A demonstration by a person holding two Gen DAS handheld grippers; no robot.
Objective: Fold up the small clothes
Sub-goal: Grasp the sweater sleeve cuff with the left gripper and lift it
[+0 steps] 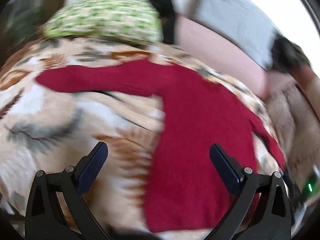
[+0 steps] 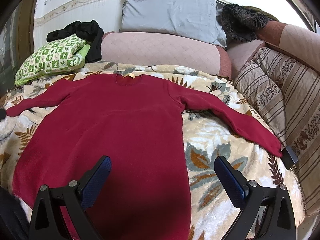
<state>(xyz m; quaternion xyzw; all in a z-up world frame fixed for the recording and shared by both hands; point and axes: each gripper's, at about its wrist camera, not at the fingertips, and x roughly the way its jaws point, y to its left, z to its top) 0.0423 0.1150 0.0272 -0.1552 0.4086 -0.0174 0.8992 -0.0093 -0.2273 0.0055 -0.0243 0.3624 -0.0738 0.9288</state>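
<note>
A dark red long-sleeved sweater (image 2: 120,124) lies flat and spread out on a floral blanket (image 2: 220,140), neck at the far side, both sleeves stretched outwards. My right gripper (image 2: 162,172) is open and empty, above the sweater's lower right edge. In the blurred left wrist view the sweater (image 1: 196,140) lies to the right, with its left sleeve reaching left. My left gripper (image 1: 158,160) is open and empty, above the sweater's lower left edge and the blanket (image 1: 60,120).
A green checked pillow (image 2: 52,58) and black clothes (image 2: 84,32) lie at the far left. A grey pillow (image 2: 172,14) rests on pink sofa cushions (image 2: 160,52). A striped cushion (image 2: 284,104) and a dark fur item (image 2: 242,24) are at the right.
</note>
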